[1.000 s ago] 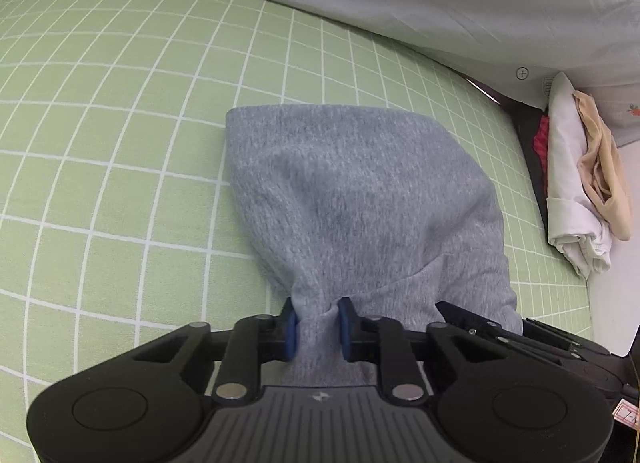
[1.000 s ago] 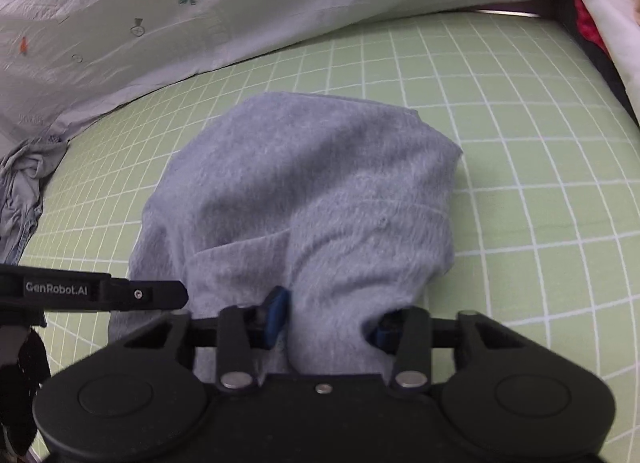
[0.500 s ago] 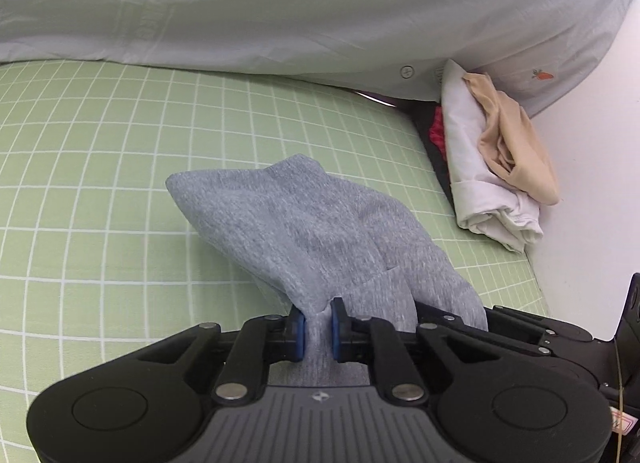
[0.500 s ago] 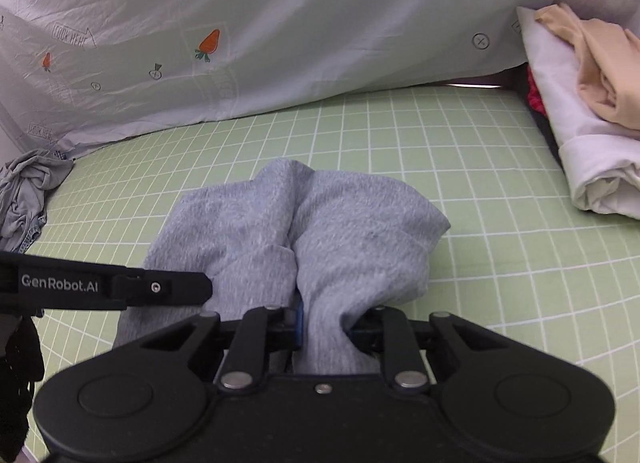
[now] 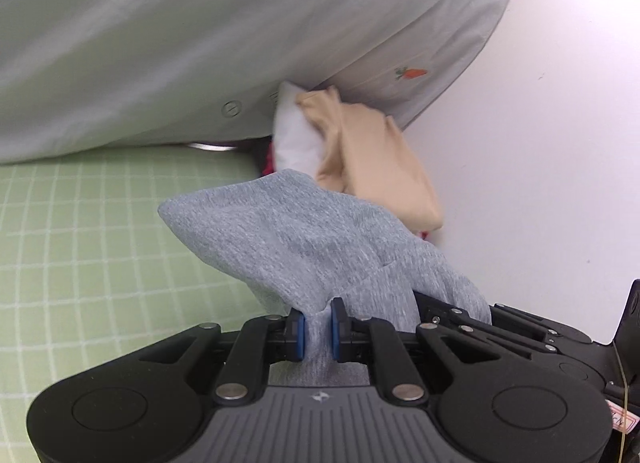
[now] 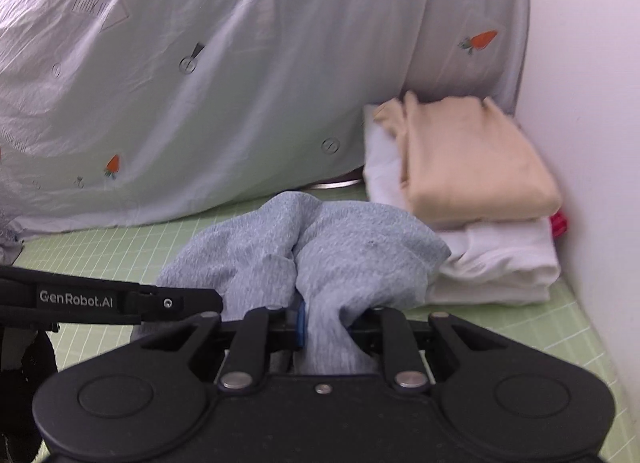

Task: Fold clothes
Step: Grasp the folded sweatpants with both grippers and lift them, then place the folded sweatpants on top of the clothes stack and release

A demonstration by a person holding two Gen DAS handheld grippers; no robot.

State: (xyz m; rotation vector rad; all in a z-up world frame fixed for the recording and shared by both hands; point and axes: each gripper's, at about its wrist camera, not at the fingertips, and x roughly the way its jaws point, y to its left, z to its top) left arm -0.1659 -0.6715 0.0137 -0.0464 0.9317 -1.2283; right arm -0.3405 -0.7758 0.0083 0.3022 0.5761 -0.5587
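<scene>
1. Left hand-held gripper (image 5: 316,329) has its blue pads squeezed down on a bunched bit of the grey garment (image 5: 304,247); the fabric fans out forward and up from the jaws, held above the green grid mat (image 5: 80,247).
2. Right hand-held gripper (image 6: 326,323) is clamped on another bunch of the same grey garment (image 6: 320,247), and the cloth spills over the right finger, so that pad is hidden.
3. The two grippers sit right beside each other, and the garment droops between them in two lumps.
4. Just past the garment, in the far right corner of the mat by the white wall (image 6: 592,143), there's a stack of folded clothes (image 6: 480,223): tan on top, white under it, a bit of red at the back.
5. A pale carrot-print sheet (image 6: 240,83) hangs along the far edge.
</scene>
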